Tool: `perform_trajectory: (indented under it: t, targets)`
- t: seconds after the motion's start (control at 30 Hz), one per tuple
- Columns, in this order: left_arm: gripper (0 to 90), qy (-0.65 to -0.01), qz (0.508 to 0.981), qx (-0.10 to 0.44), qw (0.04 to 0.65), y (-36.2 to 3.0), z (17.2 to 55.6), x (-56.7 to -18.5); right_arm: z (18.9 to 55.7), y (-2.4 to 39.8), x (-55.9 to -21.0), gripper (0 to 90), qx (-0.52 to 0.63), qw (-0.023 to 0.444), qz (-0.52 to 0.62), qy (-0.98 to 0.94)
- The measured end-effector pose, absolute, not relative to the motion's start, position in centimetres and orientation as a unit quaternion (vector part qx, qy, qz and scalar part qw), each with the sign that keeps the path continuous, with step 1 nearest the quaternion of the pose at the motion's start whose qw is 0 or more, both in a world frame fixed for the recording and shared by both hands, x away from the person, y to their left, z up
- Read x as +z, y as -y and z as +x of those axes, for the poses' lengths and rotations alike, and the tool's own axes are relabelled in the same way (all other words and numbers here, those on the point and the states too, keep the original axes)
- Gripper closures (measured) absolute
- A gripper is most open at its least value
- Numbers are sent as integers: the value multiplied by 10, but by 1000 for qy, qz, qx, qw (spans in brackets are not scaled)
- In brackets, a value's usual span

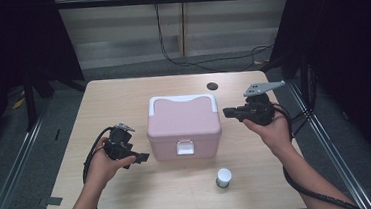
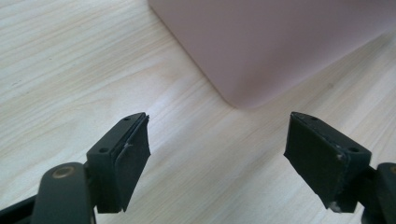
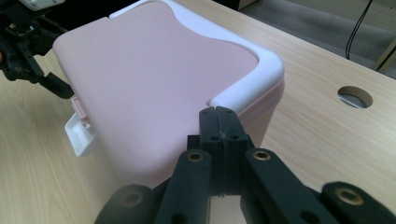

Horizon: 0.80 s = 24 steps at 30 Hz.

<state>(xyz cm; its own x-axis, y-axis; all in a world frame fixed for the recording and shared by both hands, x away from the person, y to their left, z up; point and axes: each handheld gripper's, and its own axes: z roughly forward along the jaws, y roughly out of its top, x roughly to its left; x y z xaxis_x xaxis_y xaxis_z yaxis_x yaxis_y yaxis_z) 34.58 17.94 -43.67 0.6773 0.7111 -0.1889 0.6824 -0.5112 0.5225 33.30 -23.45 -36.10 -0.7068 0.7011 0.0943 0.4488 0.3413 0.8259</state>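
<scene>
Fingers of the left gripper (image 1: 138,158) stand apart and empty near the pink box's (image 1: 183,126) left front corner; the right gripper (image 1: 228,112) is pressed shut at its right. A white-capped jar (image 1: 223,177) stands nearest on the wooden table (image 1: 122,97), grey floor beyond. The box's latch (image 1: 185,147) faces the person, long axis left-right.

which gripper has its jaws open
The left gripper, beside the pink box: its pads stand wide apart over bare table, while the right gripper has its jaws pressed together.
</scene>
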Motion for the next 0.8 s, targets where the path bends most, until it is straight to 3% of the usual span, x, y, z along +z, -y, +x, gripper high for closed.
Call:
perform_trajectory:
  t: [0.43,0.8]
  targets:
    - [214,-409,866,21,285,-183,355,-430,334,205,-343,899,445,125,328,-824]
    - [203,-406,867,17,288,-185,358,-416,336,180,-350,899,439,119,307,-836]
